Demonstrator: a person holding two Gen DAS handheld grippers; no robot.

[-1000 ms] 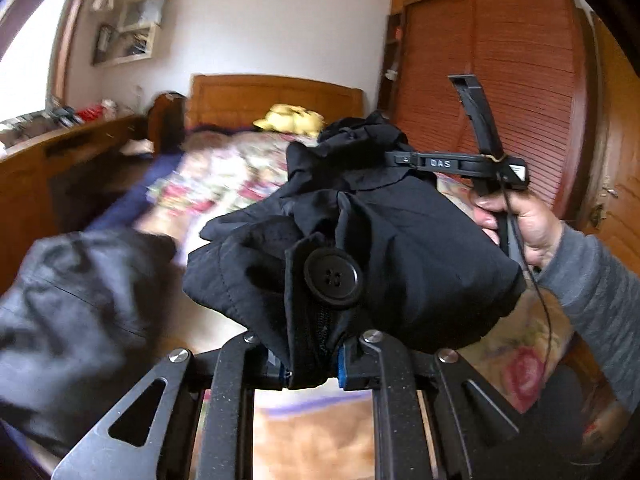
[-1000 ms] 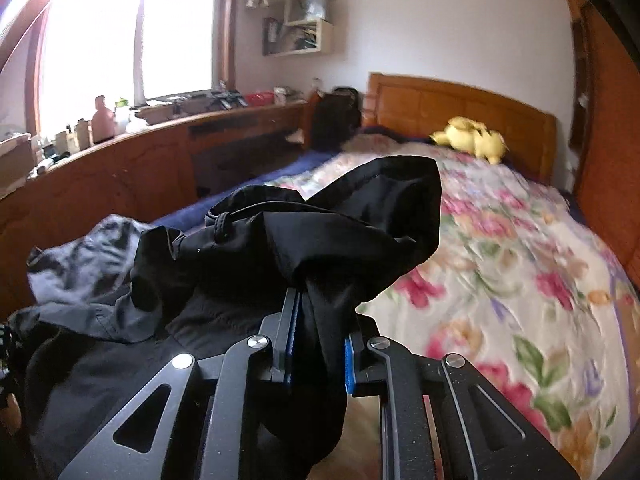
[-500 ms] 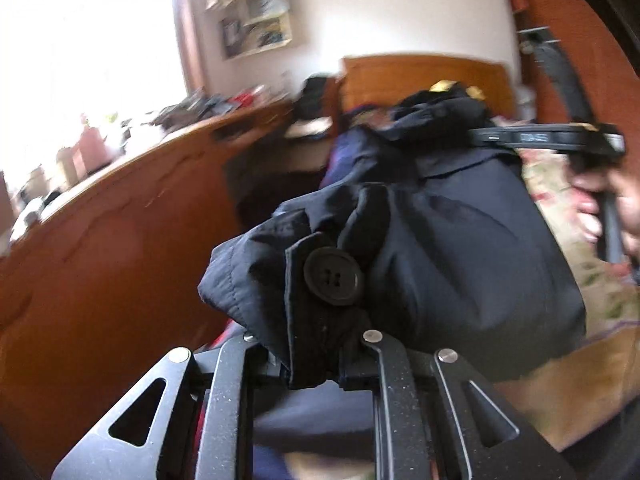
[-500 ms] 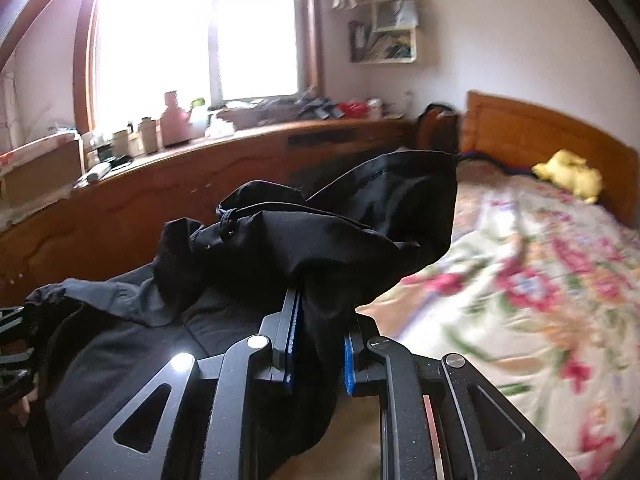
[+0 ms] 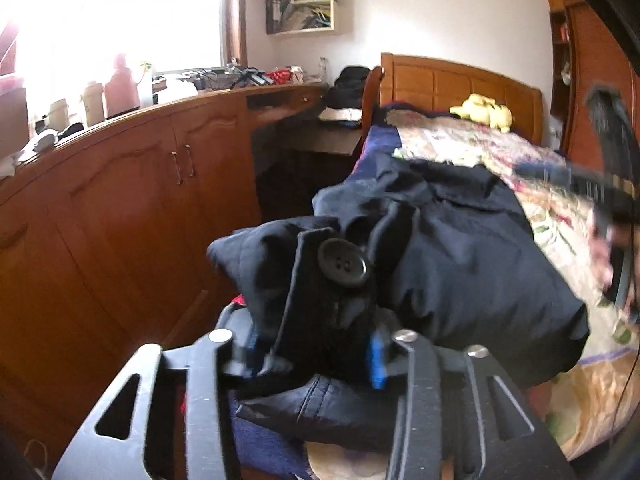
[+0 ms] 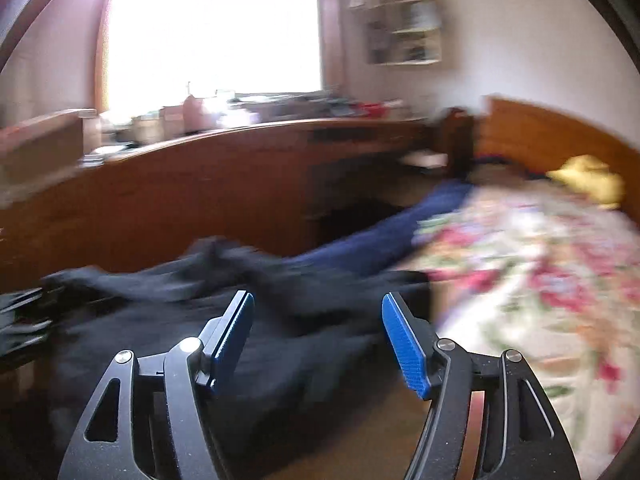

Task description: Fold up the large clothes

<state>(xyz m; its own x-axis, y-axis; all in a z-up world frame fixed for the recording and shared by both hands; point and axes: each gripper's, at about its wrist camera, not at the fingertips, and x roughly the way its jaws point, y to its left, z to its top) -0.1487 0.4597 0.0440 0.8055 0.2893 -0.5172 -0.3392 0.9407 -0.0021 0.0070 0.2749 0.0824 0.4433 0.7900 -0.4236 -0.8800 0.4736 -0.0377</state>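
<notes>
Right gripper point(image 6: 318, 336): jaws had just been opening, stood wide, nothing between the blue pads. Black garment point(image 6: 168, 344) lay on the bed point(image 6: 540, 264) just ahead of the fingertips, spreading toward 9 o'clock.

Left gripper point(image 5: 312, 354): jaws had just been opening, partly apart; the garment's buttoned edge point(image 5: 343, 264) was bunched between them at 12 o'clock. Blurred, so pad contact couldn't be confirmed.

Half a second before, both grippers clamped the fabric tight and held it up; here it was down on the bed's left edge.
</notes>
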